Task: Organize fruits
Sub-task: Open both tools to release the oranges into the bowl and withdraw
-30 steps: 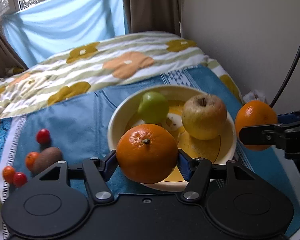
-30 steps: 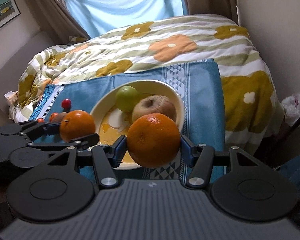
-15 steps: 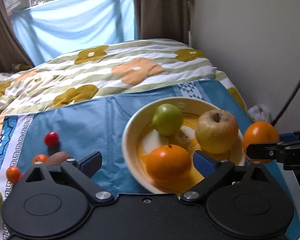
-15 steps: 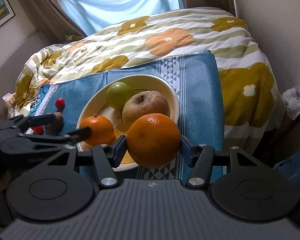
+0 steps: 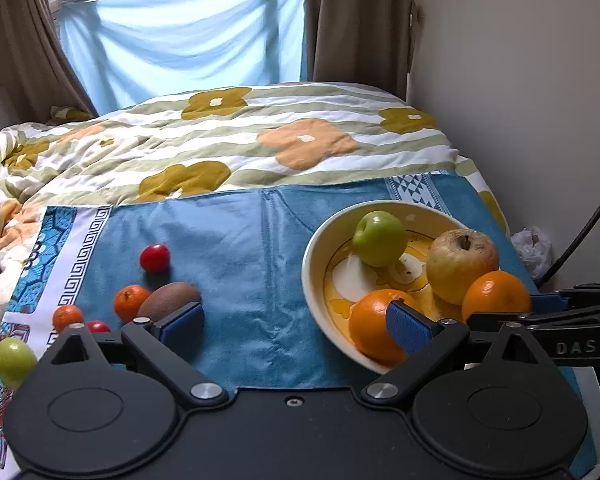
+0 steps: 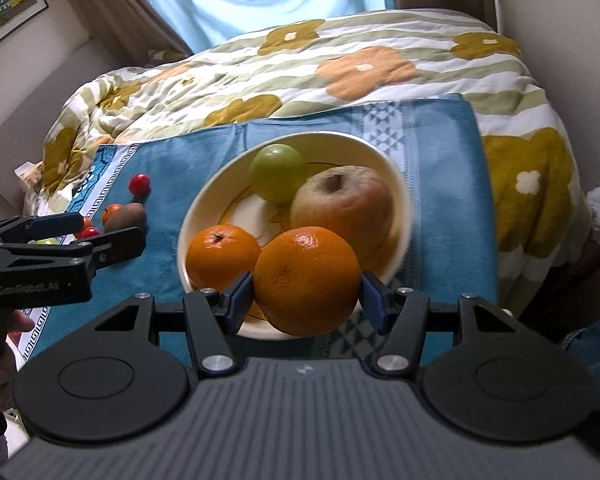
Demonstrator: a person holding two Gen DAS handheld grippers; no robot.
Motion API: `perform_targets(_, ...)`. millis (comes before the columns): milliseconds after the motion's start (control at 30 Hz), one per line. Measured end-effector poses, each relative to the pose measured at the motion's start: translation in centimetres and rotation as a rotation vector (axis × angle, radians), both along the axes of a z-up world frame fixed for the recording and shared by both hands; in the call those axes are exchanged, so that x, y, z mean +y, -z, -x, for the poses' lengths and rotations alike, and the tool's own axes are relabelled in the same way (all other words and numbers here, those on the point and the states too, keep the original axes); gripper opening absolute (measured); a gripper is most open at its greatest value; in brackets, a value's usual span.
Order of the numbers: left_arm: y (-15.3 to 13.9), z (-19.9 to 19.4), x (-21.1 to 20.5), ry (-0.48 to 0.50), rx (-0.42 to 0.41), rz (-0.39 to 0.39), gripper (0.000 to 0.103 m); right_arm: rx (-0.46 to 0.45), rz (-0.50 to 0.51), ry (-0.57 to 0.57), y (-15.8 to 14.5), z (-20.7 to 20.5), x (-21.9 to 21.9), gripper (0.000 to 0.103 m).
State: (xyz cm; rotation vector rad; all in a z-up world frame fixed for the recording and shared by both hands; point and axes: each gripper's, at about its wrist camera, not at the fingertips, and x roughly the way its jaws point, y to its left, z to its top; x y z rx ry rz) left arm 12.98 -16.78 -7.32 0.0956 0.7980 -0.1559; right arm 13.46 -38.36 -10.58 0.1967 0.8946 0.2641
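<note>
A cream bowl (image 5: 312, 256) on the blue cloth holds a green apple (image 5: 379, 234), a yellowish apple (image 5: 461, 266) and an orange (image 5: 373, 322). My left gripper (image 5: 294, 324) stands open and empty, its right pad just in front of that orange. My right gripper (image 6: 307, 296) is shut on a second orange (image 6: 305, 280), held over the bowl's near rim (image 6: 399, 184). In the left wrist view this held orange (image 5: 495, 296) hangs at the bowl's right side. The left gripper (image 6: 72, 236) shows at the left of the right wrist view.
Loose fruit lies left of the bowl on the cloth: a kiwi (image 5: 168, 298), two small tangerines (image 5: 130, 302), two red tomatoes (image 5: 154, 258) and a green fruit (image 5: 14, 362). A flowered quilt (image 5: 300, 148) covers the bed behind. A wall runs along the right.
My left gripper opened and let its orange go into the bowl, then drew back and up to the left. My right gripper moved closer over the bowl with its orange.
</note>
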Motion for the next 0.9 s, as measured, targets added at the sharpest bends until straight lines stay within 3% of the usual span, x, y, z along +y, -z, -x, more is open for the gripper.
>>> perform_targets(300,0.1,0.5,0.6,-0.011,0.005,0.003,0.099,-0.021,0.026,-0.034,0.7,-0.4,1.8,0.075)
perform_targets(400,0.0,0.9,0.6,-0.001,0.006,0.001,0.099,-0.067,0.052,-0.033,0.1,0.4,1.8,0.103)
perform_targets(667,-0.4,2.1,0.6,-0.009,0.001,-0.004,0.099,-0.048,0.044,0.029,0.1,1.8,0.7,0.103)
perform_targets(900,-2.1,4.2,0.4,-0.018,-0.036,-0.003,0.1,-0.081,0.071,0.049,-2.0,3.5,0.5,0.103)
